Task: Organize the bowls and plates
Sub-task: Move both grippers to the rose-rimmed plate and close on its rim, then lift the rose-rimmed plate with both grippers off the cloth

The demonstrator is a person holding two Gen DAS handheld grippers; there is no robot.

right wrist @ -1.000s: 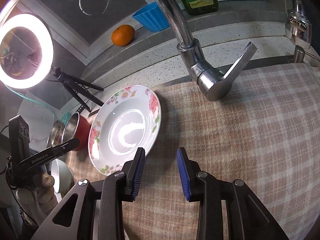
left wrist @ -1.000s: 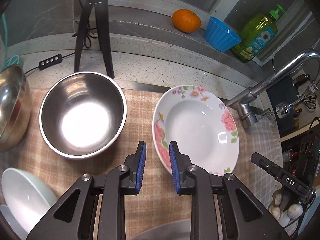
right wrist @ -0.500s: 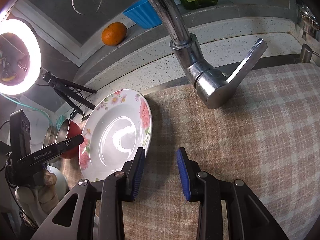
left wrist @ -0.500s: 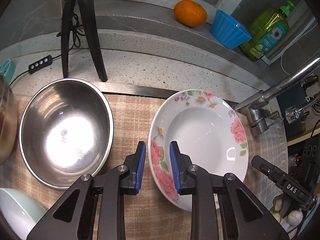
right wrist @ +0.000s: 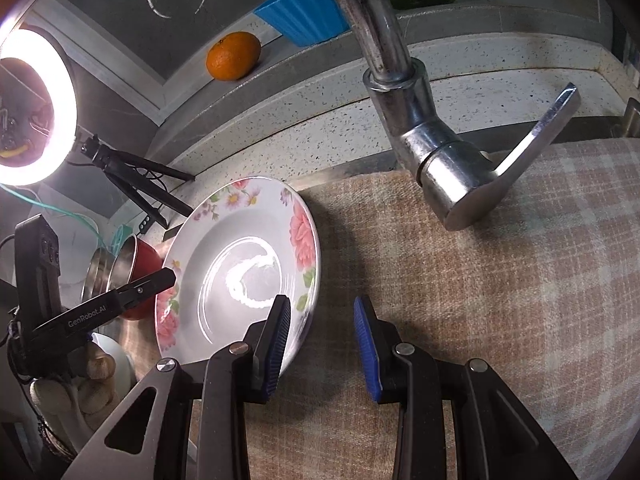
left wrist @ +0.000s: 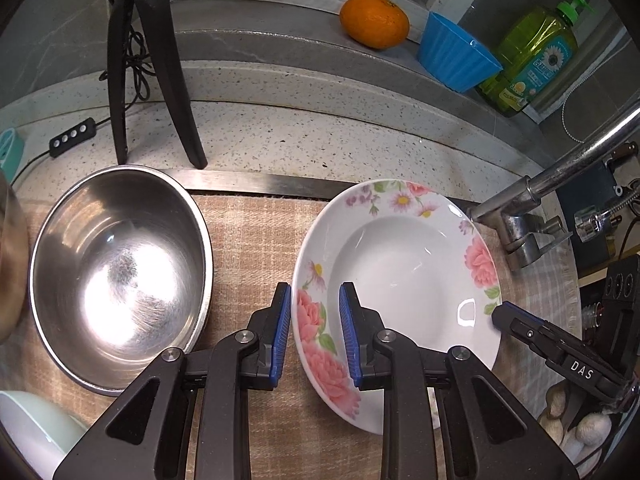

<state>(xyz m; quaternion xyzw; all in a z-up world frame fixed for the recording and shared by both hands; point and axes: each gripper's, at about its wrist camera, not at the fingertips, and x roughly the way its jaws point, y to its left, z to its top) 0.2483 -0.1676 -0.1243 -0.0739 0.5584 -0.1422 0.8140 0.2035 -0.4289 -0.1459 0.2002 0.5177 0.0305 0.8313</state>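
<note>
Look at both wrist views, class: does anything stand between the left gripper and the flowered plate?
Nothing visible does. The left gripper is open, and its two fingers already straddle the near rim of the flowered plate. The steel bowl sits off to its left, apart from the plate.

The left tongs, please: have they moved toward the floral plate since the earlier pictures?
Yes. The left tongs have advanced to straddle the floral plate rim, nearer the tripod.
</note>
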